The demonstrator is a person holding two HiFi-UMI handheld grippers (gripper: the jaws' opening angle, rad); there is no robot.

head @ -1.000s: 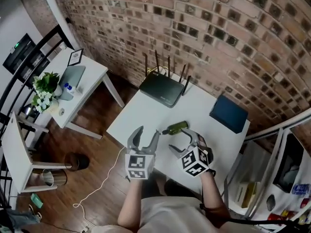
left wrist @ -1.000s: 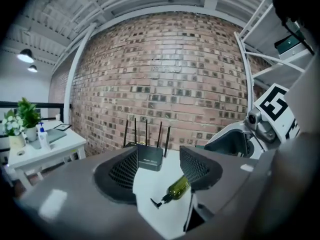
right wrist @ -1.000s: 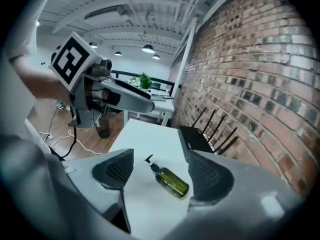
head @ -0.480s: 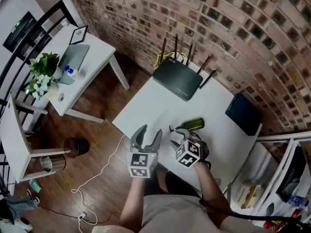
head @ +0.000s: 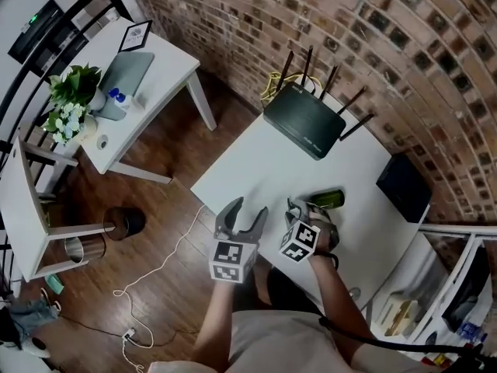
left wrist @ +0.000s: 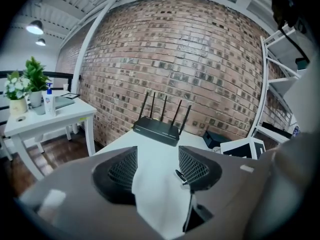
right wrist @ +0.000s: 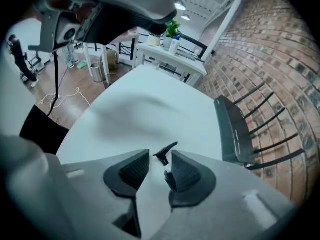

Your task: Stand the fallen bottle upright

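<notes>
Head view: a green bottle (head: 326,200) lies on its side on the white bench (head: 256,165), well in front of a black router (head: 304,121). The right hand-held gripper (head: 303,208) hangs just beside the bottle's end, and the left hand-held gripper (head: 249,210) sits spread nearby. The step in hand looks like the reach; the bottle is not yet held. Left gripper view: jaws wide apart, only bare bench between them, the router beyond against the brick wall. Right gripper view: jaws narrowly apart and closing with nothing but bench between them; the bottle, plain from above, is missing here. The next move likely calls for reopening and lining up on the bottle.
</notes>
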